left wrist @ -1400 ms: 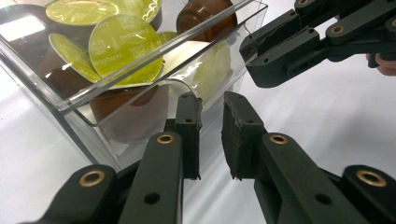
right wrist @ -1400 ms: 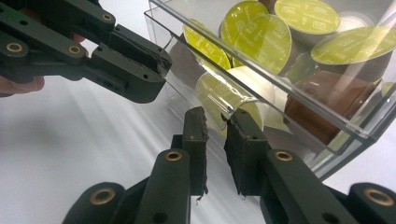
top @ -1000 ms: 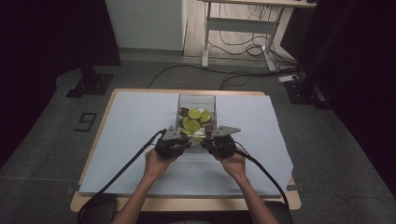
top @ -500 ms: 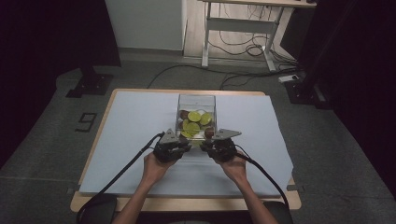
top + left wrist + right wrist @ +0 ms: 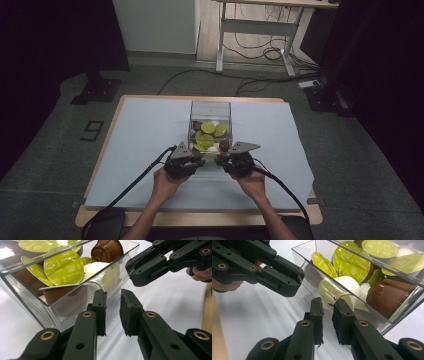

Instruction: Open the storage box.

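Observation:
A clear plastic box (image 5: 211, 103) stands mid-table, holding green-lidded and brown coffee capsules (image 5: 207, 131). My left gripper (image 5: 201, 159) is at the box's near-left front edge and my right gripper (image 5: 220, 157) at its near-right. In the left gripper view my jaws (image 5: 113, 293) stand a narrow gap apart at the box (image 5: 22, 293) wall, and the right gripper (image 5: 130, 266) pinches the corner. In the right gripper view my jaws (image 5: 327, 302) close around a clear curved tab (image 5: 334, 290), and the left gripper (image 5: 299, 278) bites the box (image 5: 307, 255) edge. Capsules (image 5: 348, 263) lie piled inside.
A pale blue sheet (image 5: 140, 130) covers the wooden table, with open room to the left, right and behind the box. Cables trail from both grippers toward the near edge (image 5: 200, 220). Beyond the table are a desk frame and floor cables.
Both grippers and hands have shifted slightly toward the near edge, staying at the box's front. The box has barely moved.

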Available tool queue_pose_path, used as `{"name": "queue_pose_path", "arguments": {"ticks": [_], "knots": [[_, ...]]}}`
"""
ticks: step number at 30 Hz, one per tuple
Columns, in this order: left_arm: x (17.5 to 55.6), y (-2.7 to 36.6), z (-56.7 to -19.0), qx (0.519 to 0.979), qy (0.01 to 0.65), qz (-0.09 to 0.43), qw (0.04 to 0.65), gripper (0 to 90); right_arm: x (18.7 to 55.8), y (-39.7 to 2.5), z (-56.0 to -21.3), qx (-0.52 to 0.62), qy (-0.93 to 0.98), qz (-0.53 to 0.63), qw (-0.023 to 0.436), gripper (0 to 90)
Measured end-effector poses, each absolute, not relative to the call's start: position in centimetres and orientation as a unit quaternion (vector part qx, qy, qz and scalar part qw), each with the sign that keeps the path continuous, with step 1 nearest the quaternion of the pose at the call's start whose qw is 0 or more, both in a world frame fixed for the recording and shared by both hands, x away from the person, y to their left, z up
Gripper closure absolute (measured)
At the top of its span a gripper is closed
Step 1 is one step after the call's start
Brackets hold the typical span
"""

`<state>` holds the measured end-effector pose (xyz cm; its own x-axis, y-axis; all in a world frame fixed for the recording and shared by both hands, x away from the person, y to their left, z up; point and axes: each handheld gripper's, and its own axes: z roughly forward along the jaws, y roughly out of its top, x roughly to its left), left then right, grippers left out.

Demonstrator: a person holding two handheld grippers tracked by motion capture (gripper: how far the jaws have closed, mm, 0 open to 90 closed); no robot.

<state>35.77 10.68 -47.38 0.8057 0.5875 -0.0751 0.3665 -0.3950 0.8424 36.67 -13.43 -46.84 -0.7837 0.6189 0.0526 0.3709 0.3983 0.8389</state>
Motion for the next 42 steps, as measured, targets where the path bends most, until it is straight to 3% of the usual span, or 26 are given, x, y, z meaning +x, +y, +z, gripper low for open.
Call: {"name": "queue_pose_path", "arguments": {"ticks": [42], "knots": [[32.1, 11.1, -47.6, 0.825, 0.278, 0.099, 0.481, 75.1, 32.8, -13.6, -47.1, 0.289, 0.826, 0.466, 0.13, 77.1]]}}
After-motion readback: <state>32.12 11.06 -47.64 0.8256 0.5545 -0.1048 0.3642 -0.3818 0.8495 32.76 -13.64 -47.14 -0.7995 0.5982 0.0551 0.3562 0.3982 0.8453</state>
